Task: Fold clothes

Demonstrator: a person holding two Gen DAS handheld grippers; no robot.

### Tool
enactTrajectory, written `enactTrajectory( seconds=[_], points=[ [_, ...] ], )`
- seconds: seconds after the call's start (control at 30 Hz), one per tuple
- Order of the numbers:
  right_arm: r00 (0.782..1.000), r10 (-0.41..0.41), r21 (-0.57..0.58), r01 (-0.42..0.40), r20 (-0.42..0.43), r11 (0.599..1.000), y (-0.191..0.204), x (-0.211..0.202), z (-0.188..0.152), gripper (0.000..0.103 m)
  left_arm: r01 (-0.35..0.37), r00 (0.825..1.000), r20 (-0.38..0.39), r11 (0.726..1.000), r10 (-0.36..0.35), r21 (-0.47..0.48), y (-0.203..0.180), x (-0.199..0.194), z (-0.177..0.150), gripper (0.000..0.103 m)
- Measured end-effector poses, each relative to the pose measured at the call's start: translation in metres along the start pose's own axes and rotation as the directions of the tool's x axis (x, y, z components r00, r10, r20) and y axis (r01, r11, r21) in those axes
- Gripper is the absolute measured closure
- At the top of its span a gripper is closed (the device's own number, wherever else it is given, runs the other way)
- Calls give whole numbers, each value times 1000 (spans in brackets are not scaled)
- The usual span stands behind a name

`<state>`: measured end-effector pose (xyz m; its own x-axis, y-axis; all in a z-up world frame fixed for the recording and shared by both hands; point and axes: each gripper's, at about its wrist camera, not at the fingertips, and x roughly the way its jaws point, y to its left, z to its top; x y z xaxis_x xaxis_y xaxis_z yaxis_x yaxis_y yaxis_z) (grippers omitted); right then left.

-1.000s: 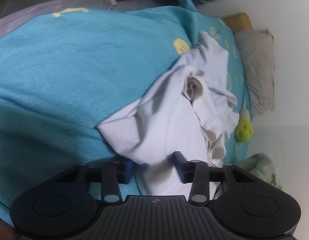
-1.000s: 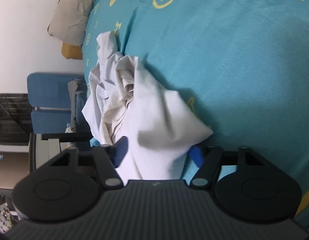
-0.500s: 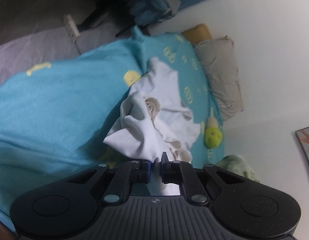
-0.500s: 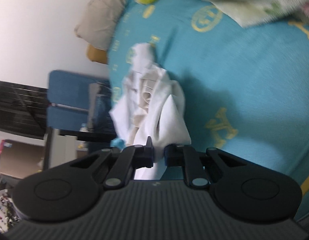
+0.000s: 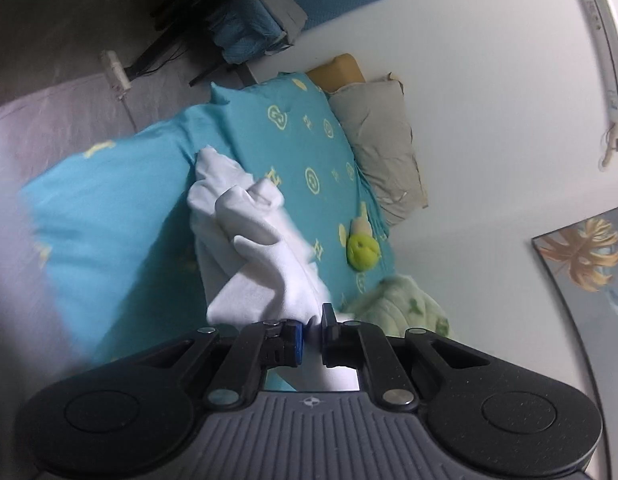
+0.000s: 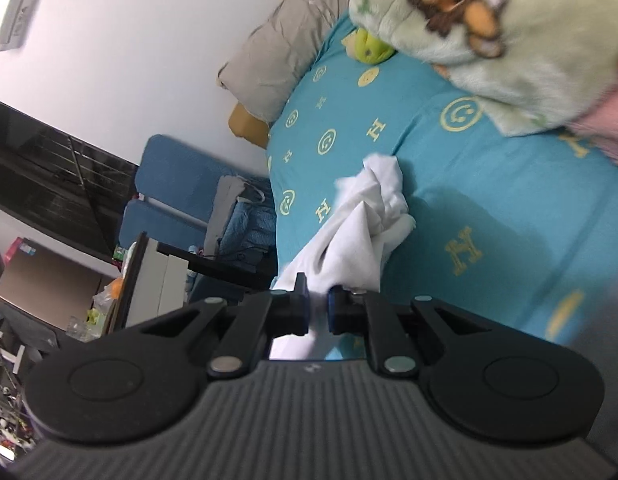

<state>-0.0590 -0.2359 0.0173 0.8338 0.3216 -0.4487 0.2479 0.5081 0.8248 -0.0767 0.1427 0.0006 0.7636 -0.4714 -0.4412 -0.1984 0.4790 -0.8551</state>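
Observation:
A crumpled white garment point(image 5: 245, 248) hangs lifted over the teal bed cover point(image 5: 121, 208). My left gripper point(image 5: 311, 332) is shut on one edge of it, the cloth pinched between the jaws. In the right wrist view the same white garment point(image 6: 361, 232) stretches from the bed cover point(image 6: 489, 200) up into my right gripper point(image 6: 317, 310), which is shut on another edge. The far end of the garment still bunches against the bed.
A grey pillow point(image 5: 379, 140) and an orange cushion point(image 5: 337, 70) lie at the head of the bed by the white wall. A green plush toy point(image 5: 361, 251) and a pale green blanket point(image 6: 481, 36) sit near the garment. Blue chair point(image 6: 169, 196) and dark desk stand beside the bed.
Both grippers went from open around the cloth to shut on it, then rose away from the bed. The garment has been pulled up and drawn into a long hanging shape.

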Motion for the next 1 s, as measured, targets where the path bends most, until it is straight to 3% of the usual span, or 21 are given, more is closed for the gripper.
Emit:
enactTrajectory(
  seconds=[0.13,0.23,0.37,0.63,0.73,1.0],
  points=[
    [1000,-14,5,14,-21,1000,-4,7,2,91,-24,1000,6,1000,24,17,3,-15,-13,95],
    [999,-25,8,25,-36,1000,-7,12,3,91,-18,1000,-18,999,19,29,-1,5,-3,94],
    [998,-39,13,40,-58,999,-10,22,7,91,-72,997,-26,995,74,70,-9,43,22,93],
    [984,-117,14,120,-131,993,-4,134,56,91,-219,974,-36,968,225,124,-18,159,83,93],
    [977,-143,3,145,-157,989,-13,172,71,91,-243,966,-41,952,255,188,-18,202,98,93],
    [967,-130,75,150,-221,986,-59,241,85,90,-218,970,-30,922,239,320,11,274,114,92]
  ],
)
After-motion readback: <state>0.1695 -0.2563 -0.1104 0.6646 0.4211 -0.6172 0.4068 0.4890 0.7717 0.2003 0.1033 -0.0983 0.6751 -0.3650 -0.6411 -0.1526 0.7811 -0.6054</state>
